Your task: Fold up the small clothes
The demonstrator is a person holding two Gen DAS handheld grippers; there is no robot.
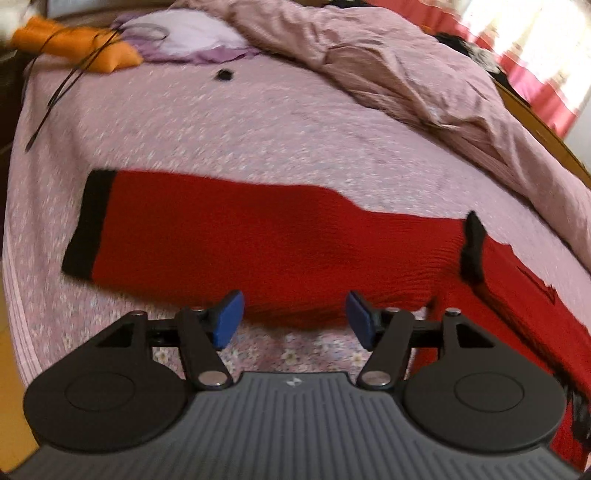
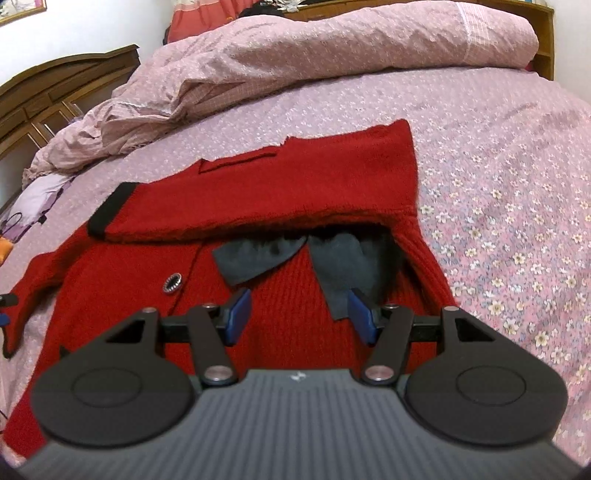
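Note:
A red knit cardigan [image 2: 229,206] with black cuffs lies on the pink floral bedsheet [image 2: 498,206]. One sleeve is folded across its chest, above a grey collar [image 2: 258,262] and a dark button [image 2: 173,282]. My right gripper [image 2: 295,314] is open and empty, just above the cardigan's front below the collar. In the left wrist view the other sleeve [image 1: 221,236] lies stretched out flat, black cuff [image 1: 88,221] at the left. My left gripper [image 1: 293,319] is open and empty at that sleeve's near edge.
A crumpled pink duvet [image 2: 295,62] is heaped along the far side of the bed. An orange pillow [image 1: 74,46], a lilac pillow [image 1: 181,33], a dark cord [image 1: 59,92] and a small black object [image 1: 224,75] lie at the bed's head. A wooden headboard [image 2: 55,88] stands behind.

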